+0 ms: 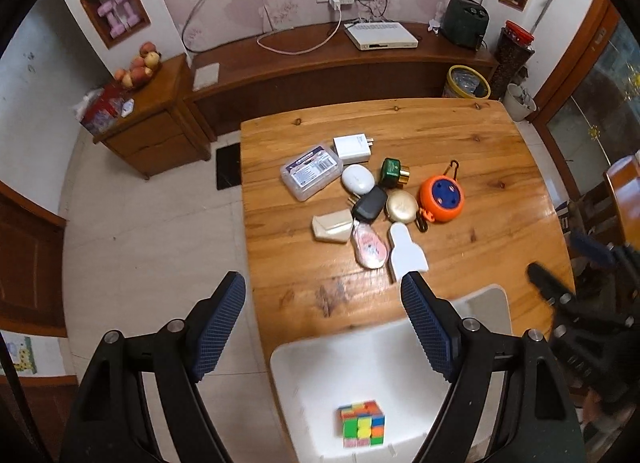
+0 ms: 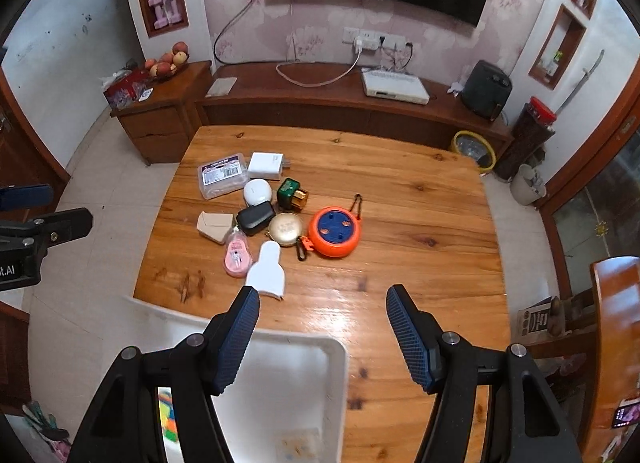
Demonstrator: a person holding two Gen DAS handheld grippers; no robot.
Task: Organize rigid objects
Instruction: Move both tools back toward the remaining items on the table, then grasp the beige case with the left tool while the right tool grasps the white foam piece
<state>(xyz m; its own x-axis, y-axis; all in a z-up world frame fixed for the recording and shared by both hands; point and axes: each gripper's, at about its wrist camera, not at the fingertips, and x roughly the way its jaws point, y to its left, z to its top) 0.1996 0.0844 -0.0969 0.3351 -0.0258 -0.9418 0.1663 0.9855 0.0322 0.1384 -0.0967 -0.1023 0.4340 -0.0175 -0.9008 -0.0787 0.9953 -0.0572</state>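
A cluster of small rigid objects lies on the wooden table: a clear plastic box, a white charger, a white oval case, a green bottle, a black plug, a gold compact, an orange round reel, a beige box, a pink correction tape and a white flat piece. A white tray at the table's near edge holds a colourful cube. My left gripper is open above the tray. My right gripper is open above the table's near edge, beside the tray.
A low wooden TV bench with a white set-top box runs along the far wall. A side cabinet with fruit stands at the left. A yellow-rimmed bin stands by the table's far right corner. A wooden chair is at the right.
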